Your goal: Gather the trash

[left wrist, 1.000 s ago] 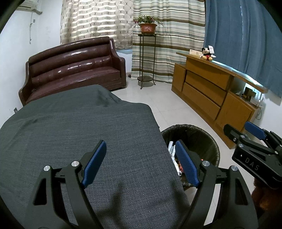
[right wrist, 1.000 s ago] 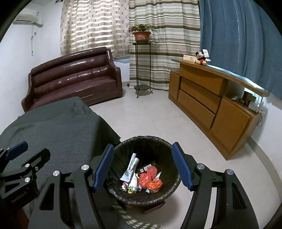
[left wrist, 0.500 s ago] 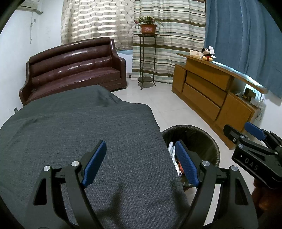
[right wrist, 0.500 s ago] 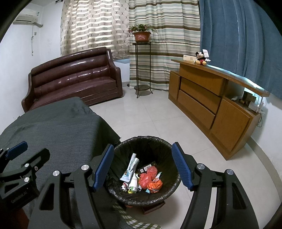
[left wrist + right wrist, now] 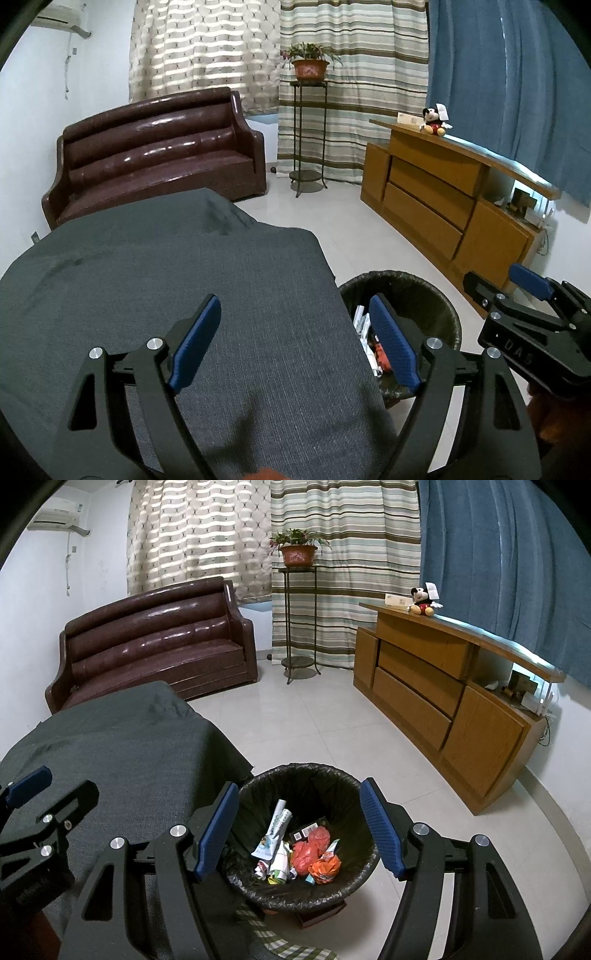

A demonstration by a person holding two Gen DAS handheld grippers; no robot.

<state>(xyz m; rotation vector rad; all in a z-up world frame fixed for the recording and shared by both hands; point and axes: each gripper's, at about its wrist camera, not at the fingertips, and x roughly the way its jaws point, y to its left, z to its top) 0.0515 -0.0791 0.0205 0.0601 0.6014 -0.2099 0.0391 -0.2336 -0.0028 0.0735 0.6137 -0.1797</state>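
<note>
**Both tools idle and empty; the trash already lies in the bin**

Nothing has visibly changed over the last second: both views match the earlier ones almost exactly, neither tool having shifted or altered its spread; I read this as a pause at or near the end of the job, not a step in progress.

Far left stands the brown leather sofa [image 5: 155, 155]; nearer, the grey cloth-covered desk [image 5: 166, 280] fills the left and middle of the left-wrist view, and no litter shows on the part of it in sight; the left tool [image 5: 293, 339] hangs over its near right edge, blue pads spread wide, nothing between them.

Just right of the desk, on the tiled floor, sits the wastebasket [image 5: 258, 786] with its black liner; the trash [image 5: 295, 853] lies at its bottom, a rolled white-and-blue wrapper, orange-red plastic scraps and crumpled paper among it; the right tool [image 5: 299, 830] hovers above the basket mouth, pads likewise spread and holding nothing.

Far right runs the wooden sideboard [image 5: 424, 686] with a Mickey Mouse plush [image 5: 421, 598] on top, well apart from the work.

With the desk bare where visible and both tools empty, collection looks largely complete; any remaining litter would lie outside these views.
</note>
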